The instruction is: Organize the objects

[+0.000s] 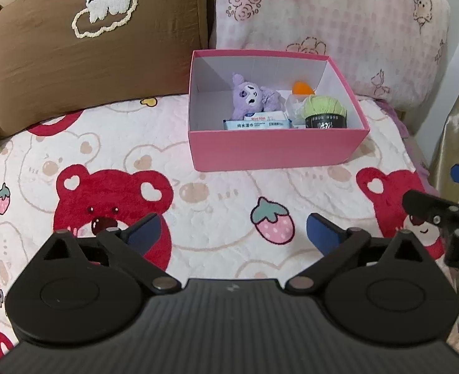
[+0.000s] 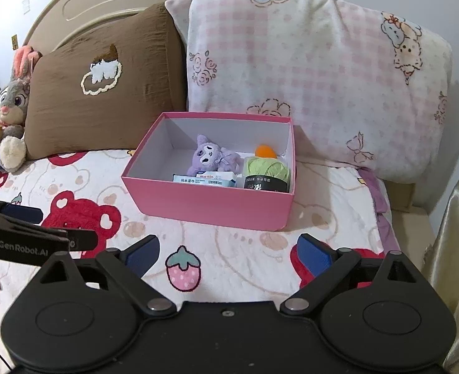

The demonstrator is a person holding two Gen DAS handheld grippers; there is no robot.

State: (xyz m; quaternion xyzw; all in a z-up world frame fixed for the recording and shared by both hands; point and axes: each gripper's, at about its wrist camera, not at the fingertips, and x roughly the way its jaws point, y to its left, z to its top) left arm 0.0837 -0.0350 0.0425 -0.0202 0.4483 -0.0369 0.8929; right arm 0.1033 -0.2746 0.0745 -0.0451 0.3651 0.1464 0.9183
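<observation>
Both grippers hover with fingers spread apart and empty: the left gripper and right gripper sit over the blanket, well short of the pink box. In it lie 4 things: plush, wipes, yarn, orange ball. Risk: a careless reach could nudge the light box across the soft bedding or tip it. "GenRobot.AI" reads on the left gripper in the right view; the wipes' Chinese print is only partly legible.

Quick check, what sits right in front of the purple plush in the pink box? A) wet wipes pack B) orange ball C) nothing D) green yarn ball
A: the wet wipes pack lies against the near wall of the pink box, directly in front of the purple plush; the green yarn ball sits off to the right.
</observation>
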